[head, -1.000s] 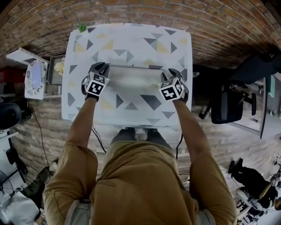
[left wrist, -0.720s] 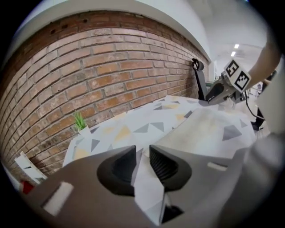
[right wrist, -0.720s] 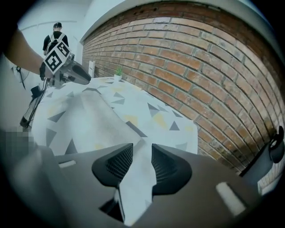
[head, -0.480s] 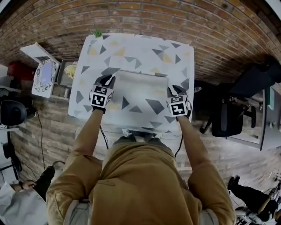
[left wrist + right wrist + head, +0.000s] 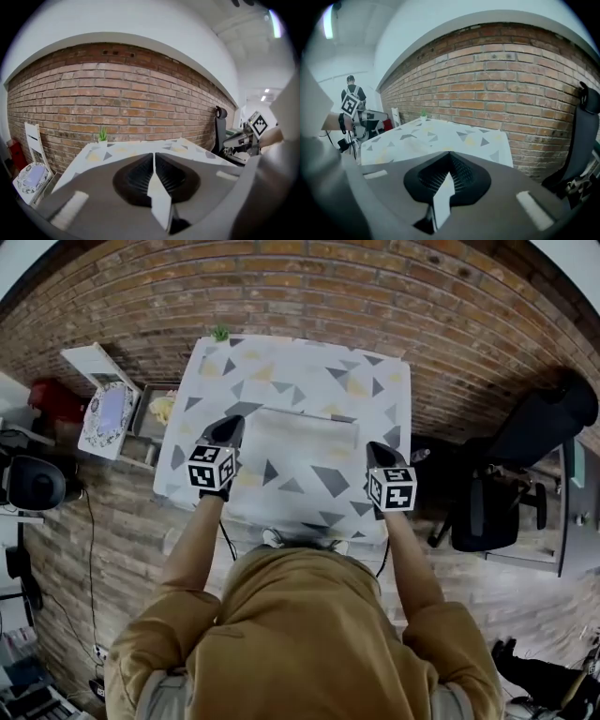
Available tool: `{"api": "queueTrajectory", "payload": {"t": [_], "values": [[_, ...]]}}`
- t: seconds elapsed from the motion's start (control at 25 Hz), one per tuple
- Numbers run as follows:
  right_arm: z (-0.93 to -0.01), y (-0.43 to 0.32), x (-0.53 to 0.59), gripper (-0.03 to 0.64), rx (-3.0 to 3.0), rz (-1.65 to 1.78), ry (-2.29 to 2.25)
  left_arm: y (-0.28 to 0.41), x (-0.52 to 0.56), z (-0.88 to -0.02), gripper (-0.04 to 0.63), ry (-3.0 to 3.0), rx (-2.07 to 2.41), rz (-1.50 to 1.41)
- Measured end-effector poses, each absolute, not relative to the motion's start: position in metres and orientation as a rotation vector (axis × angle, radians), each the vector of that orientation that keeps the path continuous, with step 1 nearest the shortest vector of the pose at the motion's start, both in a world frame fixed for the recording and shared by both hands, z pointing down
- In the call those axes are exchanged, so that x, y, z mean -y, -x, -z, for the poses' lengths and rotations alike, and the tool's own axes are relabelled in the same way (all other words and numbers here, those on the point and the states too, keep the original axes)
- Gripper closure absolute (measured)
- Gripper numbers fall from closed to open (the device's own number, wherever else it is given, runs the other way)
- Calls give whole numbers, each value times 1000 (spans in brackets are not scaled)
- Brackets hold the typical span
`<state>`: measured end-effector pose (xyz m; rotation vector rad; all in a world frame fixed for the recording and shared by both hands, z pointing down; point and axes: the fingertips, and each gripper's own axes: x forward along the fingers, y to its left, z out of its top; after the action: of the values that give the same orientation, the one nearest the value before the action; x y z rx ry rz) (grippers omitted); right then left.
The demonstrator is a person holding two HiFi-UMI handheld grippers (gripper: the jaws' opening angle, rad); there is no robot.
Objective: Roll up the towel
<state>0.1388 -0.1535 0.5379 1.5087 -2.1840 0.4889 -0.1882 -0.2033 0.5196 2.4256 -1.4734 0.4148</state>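
A pale grey towel (image 5: 302, 432) lies across the middle of the table (image 5: 281, 362), which is covered with a triangle-patterned cloth. My left gripper (image 5: 228, 430) is at the towel's left near corner and my right gripper (image 5: 375, 452) at its right near corner, both raised off the table. In the left gripper view the left gripper (image 5: 153, 158) is closing tight on a pale strip of towel (image 5: 159, 199). In the right gripper view the right gripper (image 5: 449, 158) is closing likewise on a strip of towel (image 5: 442, 201).
A small green plant (image 5: 220, 334) stands at the table's far left corner. Left of the table are a white chair with a patterned plate (image 5: 103, 413) and a tray (image 5: 157, 409). A black office chair (image 5: 530, 451) stands to the right. A brick wall (image 5: 117, 93) runs behind.
Both grippers have risen off the table and rolled, drawing back toward me with the towel's near corners. The head view has shifted.
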Motion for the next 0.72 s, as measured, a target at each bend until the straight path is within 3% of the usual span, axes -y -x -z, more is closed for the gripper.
{"api": "queueTrajectory", "payload": {"t": [0.72], "values": [[-326,-162,130,614,2557,-106,-1764,218,156,-322,532,-2754,1751,-77]]}}
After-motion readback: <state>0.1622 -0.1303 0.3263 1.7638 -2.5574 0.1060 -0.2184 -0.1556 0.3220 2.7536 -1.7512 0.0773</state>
